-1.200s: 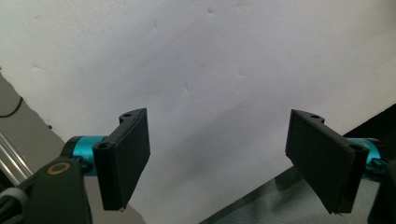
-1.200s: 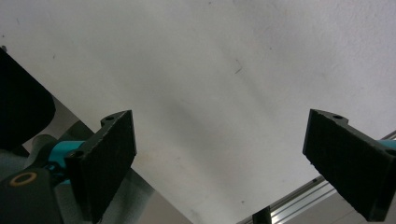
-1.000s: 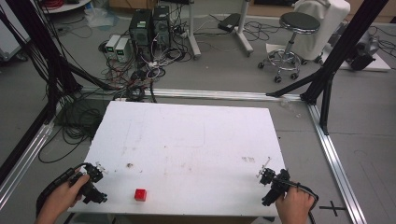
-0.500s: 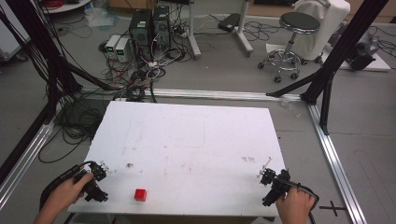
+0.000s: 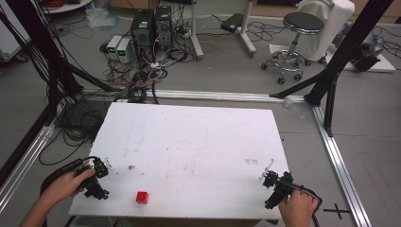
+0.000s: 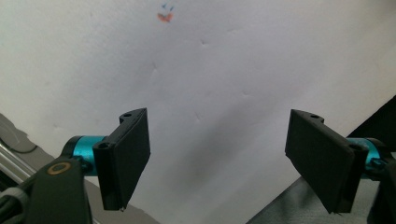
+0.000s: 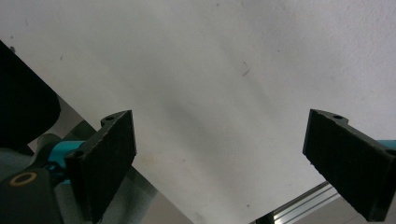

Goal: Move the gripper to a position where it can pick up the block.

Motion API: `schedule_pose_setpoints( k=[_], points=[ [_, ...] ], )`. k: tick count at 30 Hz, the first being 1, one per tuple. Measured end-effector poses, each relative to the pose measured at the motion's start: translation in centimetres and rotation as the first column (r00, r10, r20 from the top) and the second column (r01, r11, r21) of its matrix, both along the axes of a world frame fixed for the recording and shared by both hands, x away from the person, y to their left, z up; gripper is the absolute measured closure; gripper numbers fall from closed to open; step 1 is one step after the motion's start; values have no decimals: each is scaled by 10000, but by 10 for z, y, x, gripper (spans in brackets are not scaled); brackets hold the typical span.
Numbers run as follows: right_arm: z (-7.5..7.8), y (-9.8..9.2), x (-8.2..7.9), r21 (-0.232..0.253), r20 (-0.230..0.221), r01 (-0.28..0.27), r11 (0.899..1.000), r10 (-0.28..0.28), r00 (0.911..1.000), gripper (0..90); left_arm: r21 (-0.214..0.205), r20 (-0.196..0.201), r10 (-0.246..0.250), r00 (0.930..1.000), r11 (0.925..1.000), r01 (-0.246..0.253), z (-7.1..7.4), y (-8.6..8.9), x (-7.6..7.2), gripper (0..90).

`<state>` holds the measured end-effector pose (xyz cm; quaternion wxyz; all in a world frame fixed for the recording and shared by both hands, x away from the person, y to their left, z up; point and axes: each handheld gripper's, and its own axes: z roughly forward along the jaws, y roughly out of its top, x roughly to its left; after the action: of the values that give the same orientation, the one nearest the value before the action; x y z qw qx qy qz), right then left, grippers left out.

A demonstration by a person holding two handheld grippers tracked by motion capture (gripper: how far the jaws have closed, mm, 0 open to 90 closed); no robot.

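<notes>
A small red cube lies on the white table near its front edge, left of centre. My left gripper rests at the front left corner, a short way left of the cube, held by a hand. In the left gripper view that gripper has its jaws wide apart over bare white board. My right gripper sits at the front right corner in the other hand. Its own view shows the right gripper open as well, with nothing between the jaws.
Faint brown stains mark the board near the left gripper. Aluminium rails frame the table. Computers and tangled cables lie on the floor behind, with a stool at the back right.
The left hand and its gripper have shifted very slightly; the red cube and the right gripper stay where they were.
</notes>
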<state>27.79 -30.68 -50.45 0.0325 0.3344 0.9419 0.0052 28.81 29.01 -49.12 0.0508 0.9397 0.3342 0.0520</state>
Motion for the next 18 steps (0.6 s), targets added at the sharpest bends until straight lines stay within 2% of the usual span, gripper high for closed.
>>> schedule_pose_setpoints(
  k=[5,6,7,9,13,18],
  points=[
    [1,0,0,17,15,67,10000,-67,10000,88,62,-4,-702,9975,9975,702,6,-4,5,224],
    [2,0,-1,29,-8,95,10000,-95,10000,89,166,24,-1175,9931,9929,1175,7,-6,7,224],
    [2,0,-1,29,-8,95,10000,-95,10000,89,166,24,-1175,9931,9929,1175,7,-6,7,224],
    [3,0,-1,18,34,81,10000,-81,10000,88,204,-29,-1513,9885,9883,1513,9,-8,8,223],
    [3,0,0,37,41,86,10000,-86,10000,88,287,72,-2321,9727,9723,2318,11,-11,11,224],
    [3,-1,0,98,62,74,9999,-74,10000,89,128,30,-3132,9497,9496,3131,14,-19,12,223]
  ],
)
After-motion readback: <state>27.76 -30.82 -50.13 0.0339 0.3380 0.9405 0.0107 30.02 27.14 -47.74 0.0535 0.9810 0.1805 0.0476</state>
